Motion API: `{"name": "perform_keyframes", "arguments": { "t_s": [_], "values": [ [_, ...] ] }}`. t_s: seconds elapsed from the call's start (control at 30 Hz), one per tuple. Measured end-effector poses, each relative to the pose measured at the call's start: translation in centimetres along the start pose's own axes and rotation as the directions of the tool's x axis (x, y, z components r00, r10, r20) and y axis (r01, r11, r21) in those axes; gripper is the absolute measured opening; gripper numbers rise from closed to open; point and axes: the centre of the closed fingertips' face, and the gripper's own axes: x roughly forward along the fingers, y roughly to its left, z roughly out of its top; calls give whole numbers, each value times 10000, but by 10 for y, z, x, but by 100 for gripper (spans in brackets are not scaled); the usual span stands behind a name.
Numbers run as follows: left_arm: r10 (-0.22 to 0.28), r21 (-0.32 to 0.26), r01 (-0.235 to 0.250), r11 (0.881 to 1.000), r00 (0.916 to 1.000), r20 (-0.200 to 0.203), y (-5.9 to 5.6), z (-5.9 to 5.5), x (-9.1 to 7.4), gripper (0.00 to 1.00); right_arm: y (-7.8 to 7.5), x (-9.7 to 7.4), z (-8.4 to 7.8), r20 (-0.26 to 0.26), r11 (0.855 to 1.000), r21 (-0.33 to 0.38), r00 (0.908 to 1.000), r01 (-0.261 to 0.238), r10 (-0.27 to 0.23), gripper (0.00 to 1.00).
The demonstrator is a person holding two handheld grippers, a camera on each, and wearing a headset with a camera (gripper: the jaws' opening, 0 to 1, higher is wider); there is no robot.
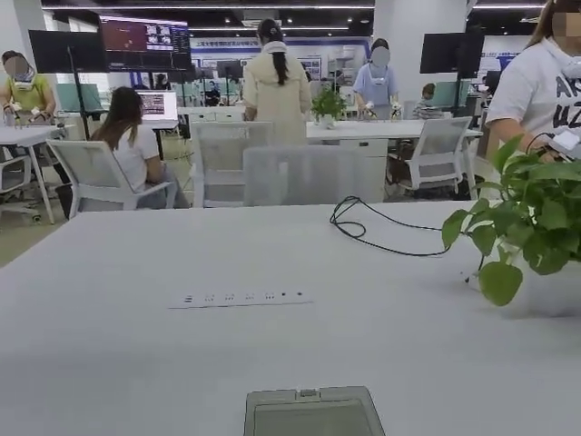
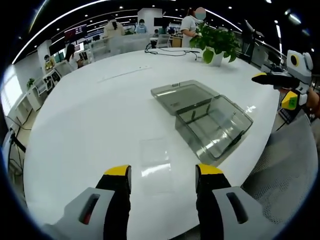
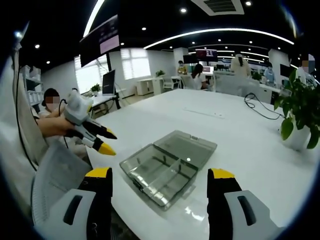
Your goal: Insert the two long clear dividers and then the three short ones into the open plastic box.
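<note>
Box (image 2: 214, 125) open on counter (image 2: 90, 125), near its edge, with hinged lid (image 2: 182, 95) laid flat beside it. Nothing loose seen inside, ribs along walls. Cannot tell whether a divider stands in it. Clear dividers (image 2: 155, 160) flat on counter just beside box, count not readable, directly ahead of left tool (image 2: 164, 172), jaws apart and empty. Right tool (image 3: 160, 173) facing box, jaws apart and empty. Plant (image 1: 526, 227) well apart from box.

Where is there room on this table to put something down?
The wide bare table between the open box and the socket strip is free. Crowded: near the plant and cable; a clear divider lies near the box.
</note>
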Motion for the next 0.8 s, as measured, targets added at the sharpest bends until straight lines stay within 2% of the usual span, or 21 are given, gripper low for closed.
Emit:
{"name": "perform_keyframes", "arguments": {
  "t_s": [0.1,0.13,0.17,0.23,0.33,0.43,0.8],
  "values": [
    [-13,-268,9,9996,9999,-147,3,-5,6,46,0,-1,0,1,10000,59,10000,21,-21,78],
    [228,64,-224,9997,9981,-566,7,-12,7,45,-1,-1,-1,-21,9999,88,10000,59,-58,78],
    [347,194,-334,9993,9969,-704,8,-14,8,45,-2,-1,-1,-30,9999,95,10000,67,-66,78],
    [435,291,-414,9987,9962,-754,9,-16,12,44,-3,-1,-1,-25,9999,134,9999,103,-102,78],
    [241,-10,-243,9997,9964,-808,8,-20,17,42,-5,-1,-2,-26,9996,226,9999,154,-153,77],
    [283,33,-281,9996,9939,-1070,9,-26,22,41,-6,0,-3,-36,9994,299,9998,183,-182,77],
    [299,96,-289,9995,9905,-1341,8,-31,31,36,-7,1,-8,-147,9989,395,9996,238,-232,77]
  ]
}}
